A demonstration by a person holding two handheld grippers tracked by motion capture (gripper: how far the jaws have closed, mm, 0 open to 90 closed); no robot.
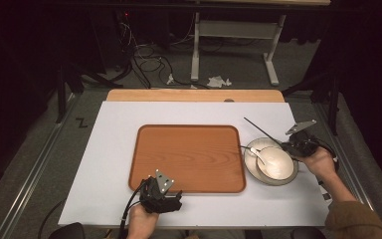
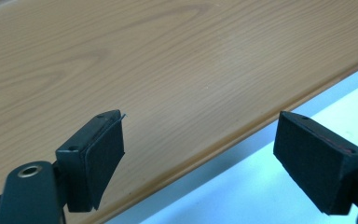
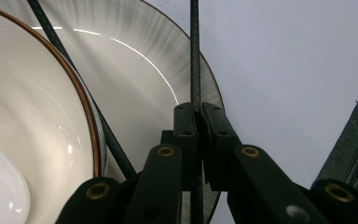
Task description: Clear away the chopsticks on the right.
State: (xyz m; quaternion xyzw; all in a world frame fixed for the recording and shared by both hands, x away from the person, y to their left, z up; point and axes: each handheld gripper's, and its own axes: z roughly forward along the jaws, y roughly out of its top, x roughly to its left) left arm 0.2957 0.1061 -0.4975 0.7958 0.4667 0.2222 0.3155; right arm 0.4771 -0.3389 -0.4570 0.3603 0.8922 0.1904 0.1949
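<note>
The right gripper [image 3: 199, 114] clenched one chopstick [image 3: 195, 56] above the plate [image 3: 168, 60] — lifted carelessly, it might slip. The left gripper [image 2: 198, 149] stood released.

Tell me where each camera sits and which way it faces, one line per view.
High view: above the person's side, looking forward and down on the tray, bowl, both hands.
Left gripper view: on the left gripper, its open jaws over the tray's edge.
Right gripper view: on the right gripper, shut on a chopstick beside the bowl.
Shared: the tray; the bowl.
</note>
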